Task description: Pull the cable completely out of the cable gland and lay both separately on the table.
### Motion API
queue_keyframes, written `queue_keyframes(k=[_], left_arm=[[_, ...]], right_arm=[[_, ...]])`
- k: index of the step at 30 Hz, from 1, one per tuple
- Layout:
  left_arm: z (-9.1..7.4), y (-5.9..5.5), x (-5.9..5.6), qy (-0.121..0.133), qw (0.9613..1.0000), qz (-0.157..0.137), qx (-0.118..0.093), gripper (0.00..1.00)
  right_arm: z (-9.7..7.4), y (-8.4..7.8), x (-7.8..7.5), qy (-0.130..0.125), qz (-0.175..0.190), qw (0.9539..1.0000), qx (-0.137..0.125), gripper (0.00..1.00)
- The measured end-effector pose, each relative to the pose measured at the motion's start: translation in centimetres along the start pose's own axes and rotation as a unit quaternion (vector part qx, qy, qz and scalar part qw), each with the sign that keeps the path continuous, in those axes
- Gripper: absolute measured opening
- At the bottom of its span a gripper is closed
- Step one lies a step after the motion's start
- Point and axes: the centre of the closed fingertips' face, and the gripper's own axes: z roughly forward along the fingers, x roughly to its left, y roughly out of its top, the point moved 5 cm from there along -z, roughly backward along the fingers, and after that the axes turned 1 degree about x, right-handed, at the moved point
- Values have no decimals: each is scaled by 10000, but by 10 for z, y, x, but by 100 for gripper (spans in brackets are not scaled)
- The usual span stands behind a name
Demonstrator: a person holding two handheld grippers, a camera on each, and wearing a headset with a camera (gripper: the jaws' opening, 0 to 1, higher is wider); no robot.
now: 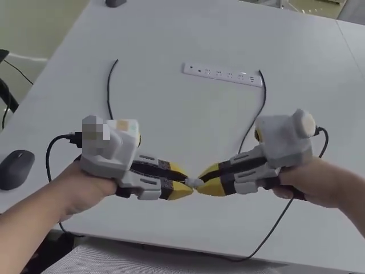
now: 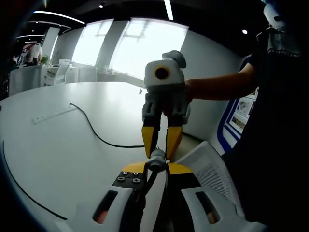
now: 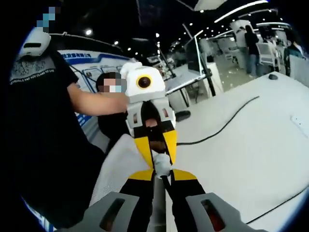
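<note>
Tip to tip above table point(image 1: 171, 114) toward 6 o'clock: left gripper point(image 1: 187, 188), right gripper point(image 1: 203, 178) | clamped shut at cable gland point(image 1: 194, 182) and cable point(image 3: 166, 182) | cannot tell which grips which

Power strip point(image 1: 222, 75) behind cable gland point(image 1: 194, 182)

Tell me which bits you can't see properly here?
- Cable gland: head view, tiny, pinched between left hand-held gripper and right hand-held gripper; which grips it is unclear.
- Cable: left gripper view, jaws hide whether it is fully out.
- Power strip: head view, sockets too small.
</note>
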Motion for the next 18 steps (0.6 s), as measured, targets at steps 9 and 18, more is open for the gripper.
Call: queue_keyframes(k=[9, 18], left_arm=[[-1, -3, -2, -41, 10000, -68, 38, 15], [-5, -6, -2, -23, 9998, -183, -51, 15]], right_arm=[[7, -1, 12, -1180, -2351, 9593, 1026, 8], [14, -1, 19, -1840, -3076, 9246, 1291, 8]])
